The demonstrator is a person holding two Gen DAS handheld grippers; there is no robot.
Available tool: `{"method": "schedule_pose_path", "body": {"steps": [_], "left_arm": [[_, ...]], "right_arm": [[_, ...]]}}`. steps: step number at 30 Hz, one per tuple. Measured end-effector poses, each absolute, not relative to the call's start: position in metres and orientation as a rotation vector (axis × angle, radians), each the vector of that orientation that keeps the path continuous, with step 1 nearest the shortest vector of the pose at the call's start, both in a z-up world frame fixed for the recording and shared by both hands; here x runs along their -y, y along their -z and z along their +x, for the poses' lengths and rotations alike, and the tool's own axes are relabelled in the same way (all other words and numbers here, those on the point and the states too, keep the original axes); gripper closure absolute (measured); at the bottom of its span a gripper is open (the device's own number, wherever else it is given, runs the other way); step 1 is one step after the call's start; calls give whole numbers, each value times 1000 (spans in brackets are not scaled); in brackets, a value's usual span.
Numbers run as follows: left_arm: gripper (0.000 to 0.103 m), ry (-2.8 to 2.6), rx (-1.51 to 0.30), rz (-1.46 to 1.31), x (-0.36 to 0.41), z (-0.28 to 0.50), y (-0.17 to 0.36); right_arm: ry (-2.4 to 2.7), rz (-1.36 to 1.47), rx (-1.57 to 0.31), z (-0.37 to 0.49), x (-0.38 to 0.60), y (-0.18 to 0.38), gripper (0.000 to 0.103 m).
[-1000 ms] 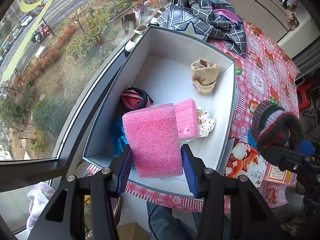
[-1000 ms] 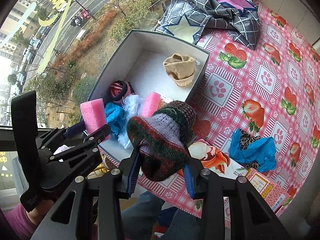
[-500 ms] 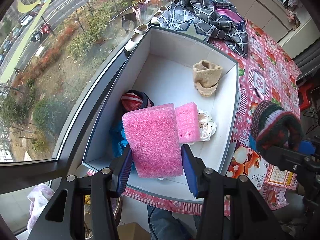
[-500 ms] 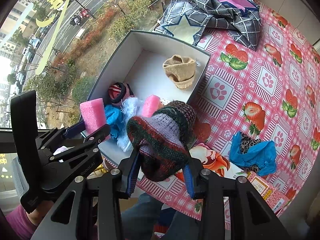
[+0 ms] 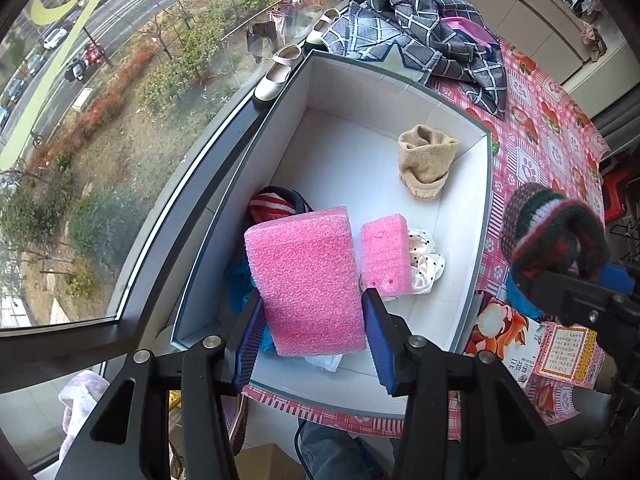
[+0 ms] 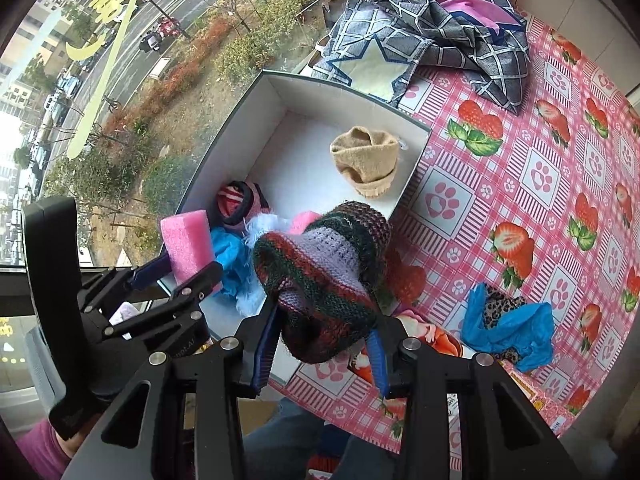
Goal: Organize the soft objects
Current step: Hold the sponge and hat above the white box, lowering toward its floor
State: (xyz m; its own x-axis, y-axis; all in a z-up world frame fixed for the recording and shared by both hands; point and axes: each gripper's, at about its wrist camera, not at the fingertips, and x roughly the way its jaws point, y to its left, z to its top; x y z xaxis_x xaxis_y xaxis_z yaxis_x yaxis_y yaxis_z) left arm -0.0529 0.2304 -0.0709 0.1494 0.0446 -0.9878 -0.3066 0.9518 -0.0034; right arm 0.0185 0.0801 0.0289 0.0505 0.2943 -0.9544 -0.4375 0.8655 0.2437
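Observation:
My left gripper [image 5: 312, 332] is shut on a pink foam block [image 5: 306, 276] and holds it above the near end of the white box [image 5: 482, 216]. The block also shows in the right wrist view [image 6: 188, 242]. My right gripper [image 6: 322, 350] is shut on a striped knit hat [image 6: 320, 276], held over the box's near right corner; the hat shows in the left wrist view [image 5: 552, 238] too. In the box lie a second pink foam block [image 5: 386, 258], a beige sock [image 5: 426, 160], a striped red roll [image 5: 274, 204], a dotted white cloth [image 5: 426, 260] and blue cloth [image 6: 230, 252].
The box [image 6: 412, 164] stands on a pink strawberry tablecloth [image 6: 540, 152] beside a large window. A blue and leopard cloth [image 6: 508, 322] lies on the table at the right. A grey checked blanket [image 6: 432, 36] is heaped at the far end. A printed booklet [image 5: 504, 336] lies near the box.
Both grippers have shifted slightly along the box while keeping their holds. The foam block and the hat stay gripped.

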Motion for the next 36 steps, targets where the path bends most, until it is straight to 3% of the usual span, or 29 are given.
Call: {"method": "schedule_pose_path", "body": {"steps": [36], "left_arm": [[51,-235,-1434,-163,-218,-37,80]], "right_arm": [[-530,-99,-1438,42,-89,-8,63]]}}
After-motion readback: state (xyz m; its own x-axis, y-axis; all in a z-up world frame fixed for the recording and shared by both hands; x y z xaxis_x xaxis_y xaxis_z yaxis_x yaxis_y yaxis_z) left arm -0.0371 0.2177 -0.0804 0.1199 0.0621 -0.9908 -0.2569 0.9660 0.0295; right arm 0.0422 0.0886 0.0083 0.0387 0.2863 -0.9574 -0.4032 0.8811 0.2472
